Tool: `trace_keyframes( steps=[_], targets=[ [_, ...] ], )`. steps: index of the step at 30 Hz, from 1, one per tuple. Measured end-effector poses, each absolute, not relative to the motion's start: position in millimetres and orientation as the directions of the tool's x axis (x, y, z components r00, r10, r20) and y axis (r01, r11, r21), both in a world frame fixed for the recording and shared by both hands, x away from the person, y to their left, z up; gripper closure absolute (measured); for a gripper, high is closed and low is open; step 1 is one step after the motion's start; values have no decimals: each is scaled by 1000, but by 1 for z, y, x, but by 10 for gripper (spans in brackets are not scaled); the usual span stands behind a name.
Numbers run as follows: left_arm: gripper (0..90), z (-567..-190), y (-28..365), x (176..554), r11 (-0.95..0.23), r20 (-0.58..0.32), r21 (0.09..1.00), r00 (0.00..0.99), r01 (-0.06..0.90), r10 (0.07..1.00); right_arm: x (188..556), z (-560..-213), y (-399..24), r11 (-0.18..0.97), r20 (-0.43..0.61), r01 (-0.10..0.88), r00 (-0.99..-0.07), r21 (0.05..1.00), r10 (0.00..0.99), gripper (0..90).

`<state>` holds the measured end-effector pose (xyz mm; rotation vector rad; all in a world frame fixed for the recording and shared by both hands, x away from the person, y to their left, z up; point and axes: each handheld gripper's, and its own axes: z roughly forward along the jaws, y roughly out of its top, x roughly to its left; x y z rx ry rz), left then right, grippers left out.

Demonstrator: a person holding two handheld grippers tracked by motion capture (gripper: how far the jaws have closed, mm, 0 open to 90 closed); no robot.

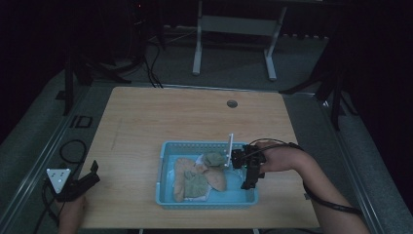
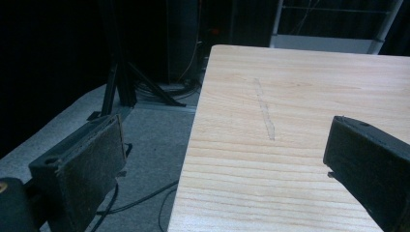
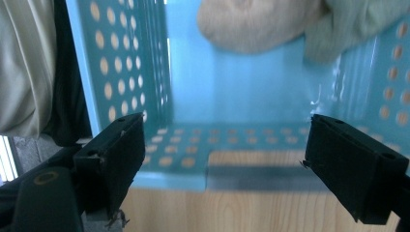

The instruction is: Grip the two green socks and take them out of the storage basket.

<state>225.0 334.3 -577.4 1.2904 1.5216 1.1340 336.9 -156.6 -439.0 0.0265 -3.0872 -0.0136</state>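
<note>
Dim room, grey floor [image 1: 234,63], wooden table [image 1: 146,122].

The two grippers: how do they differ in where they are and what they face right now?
The right gripper hangs over the right end of the blue basket, while the left gripper sits at the table's near left edge. The right gripper looks down into the basket toward its cloth items; the left gripper faces bare wood and floor. Both stand open, holding nothing.

My right gripper [image 1: 251,176] hung over the right end of the blue basket [image 1: 168,147], above the tan and green cloths [image 1: 197,178] inside. My left gripper [image 1: 80,183] rested at the table's [image 1: 185,112] near-left edge, well apart.
</note>
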Motion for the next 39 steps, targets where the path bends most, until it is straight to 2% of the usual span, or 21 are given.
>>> trace_keyframes(
  steps=[8, 15, 20, 30, 36, 39],
  targets=[
    [13, -577, 334, 225, 69, -36, 966, -136, 249, 990, 338, -444, -123, 997, 60, -74, -995, 27, -76, 140],
    [13, -577, 335, 224, 71, -38, 966, -133, 248, 990, 335, -452, -90, 991, 72, -130, -989, 6, -130, 142],
    [13, -577, 335, 224, 69, -37, 966, -130, 247, 991, 330, -456, -71, 984, 67, -177, -982, 32, -179, 145],
    [13, -577, 335, 224, 69, -38, 966, -129, 247, 991, 326, -466, -42, 979, 71, -199, -977, 45, -202, 154],
    [13, -577, 335, 224, 70, -39, 966, -129, 247, 991, 325, -475, -27, 976, 47, -213, -975, 44, -215, 199],
    [13, -577, 335, 224, 70, -39, 966, -128, 248, 991, 324, -483, -19, 972, 57, -232, -971, 31, -233, 263]
  ],
)
